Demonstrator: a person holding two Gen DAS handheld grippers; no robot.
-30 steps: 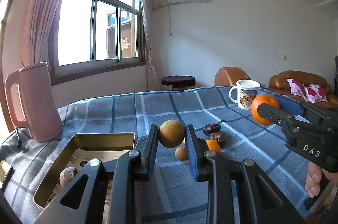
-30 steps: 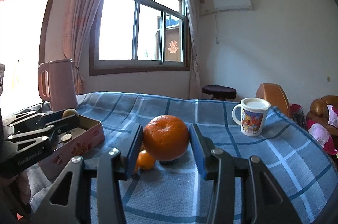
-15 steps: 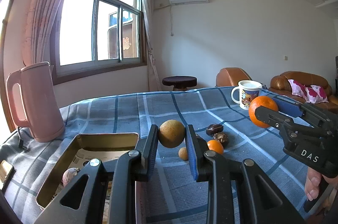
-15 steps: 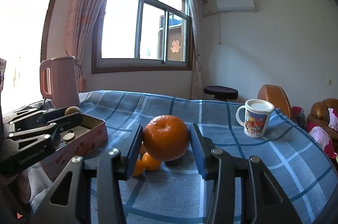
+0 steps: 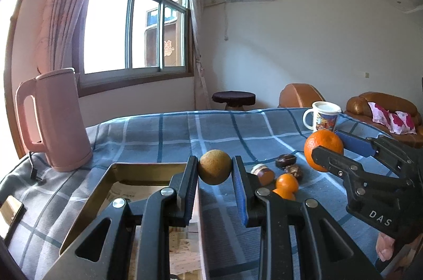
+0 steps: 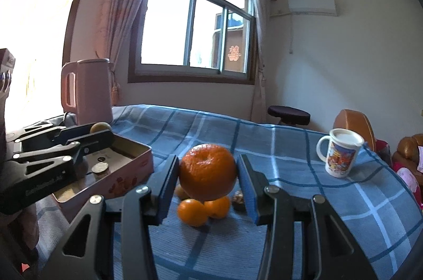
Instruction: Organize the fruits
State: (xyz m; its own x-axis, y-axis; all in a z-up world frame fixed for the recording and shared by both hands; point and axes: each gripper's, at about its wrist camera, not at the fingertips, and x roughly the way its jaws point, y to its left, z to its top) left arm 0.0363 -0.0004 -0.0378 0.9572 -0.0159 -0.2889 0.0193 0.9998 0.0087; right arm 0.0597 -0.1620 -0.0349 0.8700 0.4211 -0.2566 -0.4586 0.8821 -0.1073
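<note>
My left gripper (image 5: pixel 214 169) is shut on a round yellow-brown fruit (image 5: pixel 214 166) and holds it over the right rim of the open metal tin (image 5: pixel 148 166). My right gripper (image 6: pixel 207 175) is shut on a large orange (image 6: pixel 207 175) and holds it above the table; it also shows in the left wrist view (image 5: pixel 323 149). Two small oranges (image 6: pixel 192 211) lie on the cloth below it, with dark brown fruits (image 5: pixel 285 160) beside them. In the right wrist view the left gripper (image 6: pixel 101 130) is over the tin (image 6: pixel 127 171), which holds a small round item (image 6: pixel 100 168).
A pink kettle (image 5: pixel 59 118) stands at the table's left, behind the tin. A printed white mug (image 6: pixel 342 155) stands at the far right of the blue checked cloth (image 5: pixel 238 129). Brown sofas (image 5: pixel 380 105) and a stool (image 5: pixel 234 97) are beyond the table.
Both grippers have moved left with their fruits. The left gripper's fruit is now nearer the tin's rim, and the tin looks closer in the right wrist view.
</note>
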